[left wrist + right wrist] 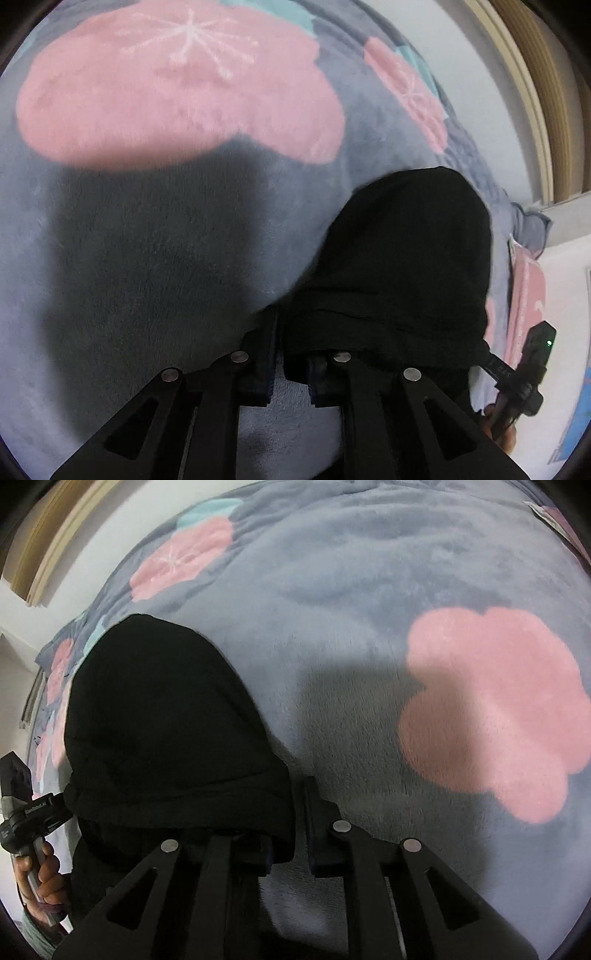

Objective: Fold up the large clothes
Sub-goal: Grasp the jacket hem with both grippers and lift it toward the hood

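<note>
soft black garment [406, 258] bunched on fuzzy flower-patterned blanket [147, 240].

Our left gripper [290, 354] and right gripper [299, 830] are matte black, each with angular linkage arms carrying cut-out slots behind the jaws and round silver rivets [341, 357] at the pivots. A small green light [549, 343] glows on one gripper body.

Domestic bedroom, plush grey fleece blanket with pink flower shapes [369, 590] spread over a bed, plain white wall [469, 74] behind, beige wooden frame [535, 92] alongside
</note>
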`<state>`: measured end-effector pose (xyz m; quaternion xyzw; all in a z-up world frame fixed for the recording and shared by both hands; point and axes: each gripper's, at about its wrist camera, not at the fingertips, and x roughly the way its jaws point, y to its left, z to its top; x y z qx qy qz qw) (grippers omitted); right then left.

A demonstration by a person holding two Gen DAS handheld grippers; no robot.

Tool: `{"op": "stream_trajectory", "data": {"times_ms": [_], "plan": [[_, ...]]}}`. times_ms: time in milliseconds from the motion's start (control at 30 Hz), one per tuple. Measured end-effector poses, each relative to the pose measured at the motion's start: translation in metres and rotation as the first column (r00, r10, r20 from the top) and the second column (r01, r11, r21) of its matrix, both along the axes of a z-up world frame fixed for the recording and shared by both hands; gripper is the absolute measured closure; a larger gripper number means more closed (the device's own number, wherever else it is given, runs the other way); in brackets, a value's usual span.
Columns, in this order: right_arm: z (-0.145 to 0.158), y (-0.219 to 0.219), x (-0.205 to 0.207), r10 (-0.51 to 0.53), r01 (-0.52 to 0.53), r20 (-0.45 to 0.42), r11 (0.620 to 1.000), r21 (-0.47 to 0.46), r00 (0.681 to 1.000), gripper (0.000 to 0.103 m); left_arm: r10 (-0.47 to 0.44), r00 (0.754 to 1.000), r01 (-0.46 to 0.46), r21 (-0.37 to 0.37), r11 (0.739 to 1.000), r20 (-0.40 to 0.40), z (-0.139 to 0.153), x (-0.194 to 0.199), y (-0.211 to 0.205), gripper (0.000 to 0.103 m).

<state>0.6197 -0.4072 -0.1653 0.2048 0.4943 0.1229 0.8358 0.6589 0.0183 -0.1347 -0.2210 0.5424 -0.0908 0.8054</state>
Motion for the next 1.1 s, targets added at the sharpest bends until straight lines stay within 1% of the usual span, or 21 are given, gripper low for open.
{"op": "stream_trajectory", "data": {"times_ms": [33, 67, 100, 133, 167, 267, 333, 400, 467, 500, 567, 600, 667, 700, 733, 767, 833, 933, 1000, 1033, 1100], "plan": [[0.005, -0.002, -0.002, 0.011, -0.011, 0.001, 1.000, -0.015, 1.000, 0.079, -0.014, 1.000, 0.014, 0.007, 1.000, 0.020, 0.004, -0.004, 0.000, 0.085], [0.012, -0.004, -0.006, 0.023, -0.023, 0.002, 0.999, -0.042, 1.000, 0.073, -0.035, 0.999, 0.034, 0.028, 0.999, 0.041, 0.010, -0.009, -0.001, 0.077], [0.019, -0.006, -0.013, 0.032, -0.032, 0.008, 0.997, -0.076, 0.999, 0.061, -0.049, 0.997, 0.045, 0.057, 0.997, 0.056, 0.016, -0.017, -0.001, 0.063], [0.026, -0.009, -0.020, 0.043, -0.041, 0.020, 0.994, -0.097, 0.999, 0.053, -0.058, 0.996, 0.052, 0.087, 0.995, 0.067, 0.021, -0.022, 0.000, 0.056], [0.033, -0.011, -0.031, 0.059, -0.054, 0.040, 0.993, -0.105, 0.997, 0.050, -0.071, 0.994, 0.061, 0.113, 0.992, 0.086, 0.030, -0.032, 0.004, 0.049], [0.059, -0.019, -0.054, 0.086, -0.077, 0.089, 0.992, -0.099, 0.992, 0.048, -0.103, 0.984, 0.081, 0.145, 0.986, 0.148, 0.058, -0.056, 0.014, 0.048], [0.083, -0.017, -0.057, 0.088, -0.073, 0.144, 0.992, -0.106, 0.986, 0.048, -0.111, 0.970, 0.084, 0.132, 0.988, 0.214, 0.081, -0.064, 0.014, 0.048], [0.100, -0.004, -0.047, 0.100, -0.083, 0.177, 0.991, -0.102, 0.979, 0.048, -0.117, 0.954, 0.089, 0.111, 0.990, 0.275, 0.105, -0.060, 0.007, 0.048], [0.104, 0.008, -0.035, 0.121, -0.101, 0.200, 0.989, -0.106, 0.972, 0.048, -0.143, 0.942, 0.117, 0.102, 0.988, 0.302, 0.115, -0.052, -0.003, 0.048], [0.105, 0.015, -0.030, 0.132, -0.109, 0.205, 0.987, -0.121, 0.970, 0.048, -0.167, 0.935, 0.136, 0.118, 0.984, 0.313, 0.118, -0.044, -0.014, 0.048], [0.095, 0.034, -0.016, 0.149, -0.121, 0.185, 0.980, -0.155, 0.971, 0.048, -0.208, 0.933, 0.168, 0.157, 0.973, 0.293, 0.109, -0.026, -0.037, 0.048], [0.083, 0.043, -0.009, 0.155, -0.129, 0.162, 0.979, -0.161, 0.975, 0.048, -0.218, 0.936, 0.181, 0.153, 0.971, 0.275, 0.101, -0.020, -0.045, 0.048], [0.055, 0.050, -0.002, 0.170, -0.150, 0.098, 0.972, -0.180, 0.981, 0.048, -0.222, 0.955, 0.193, 0.156, 0.969, 0.196, 0.071, -0.003, -0.053, 0.048], [0.038, 0.054, 0.002, 0.178, -0.163, 0.060, 0.965, -0.206, 0.982, 0.048, -0.221, 0.966, 0.195, 0.181, 0.964, 0.135, 0.050, 0.005, -0.056, 0.048], [0.027, 0.055, 0.006, 0.187, -0.175, 0.039, 0.961, -0.212, 0.982, 0.048, -0.219, 0.972, 0.197, 0.206, 0.958, 0.091, 0.036, 0.007, -0.058, 0.048], [0.018, 0.056, 0.006, 0.200, -0.190, 0.028, 0.960, -0.207, 0.979, 0.048, -0.203, 0.979, 0.190, 0.252, 0.949, 0.026, 0.015, 0.013, -0.058, 0.047], [0.016, 0.054, 0.007, 0.201, -0.190, 0.034, 0.959, -0.209, 0.979, 0.048, -0.194, 0.980, 0.176, 0.262, 0.949, 0.044, 0.006, 0.014, -0.057, 0.044], [0.022, 0.051, 0.009, 0.212, -0.201, 0.032, 0.958, -0.205, 0.977, 0.048, -0.185, 0.982, 0.164, 0.286, 0.944, 0.047, 0.012, 0.016, -0.055, 0.041], [0.032, 0.045, 0.006, 0.227, -0.217, 0.033, 0.959, -0.182, 0.973, 0.046, -0.189, 0.979, 0.163, 0.270, 0.949, 0.074, 0.019, 0.011, -0.049, 0.040], [0.038, 0.042, 0.005, 0.235, -0.225, 0.039, 0.959, -0.171, 0.971, 0.045, -0.189, 0.978, 0.160, 0.259, 0.953, 0.091, 0.026, 0.007, -0.046, 0.041], [0.058, 0.032, 0.003, 0.261, -0.249, 0.077, 0.959, -0.139, 0.962, 0.043, -0.199, 0.967, 0.157, 0.245, 0.957, 0.157, 0.049, -0.003, -0.035, 0.040]]}}
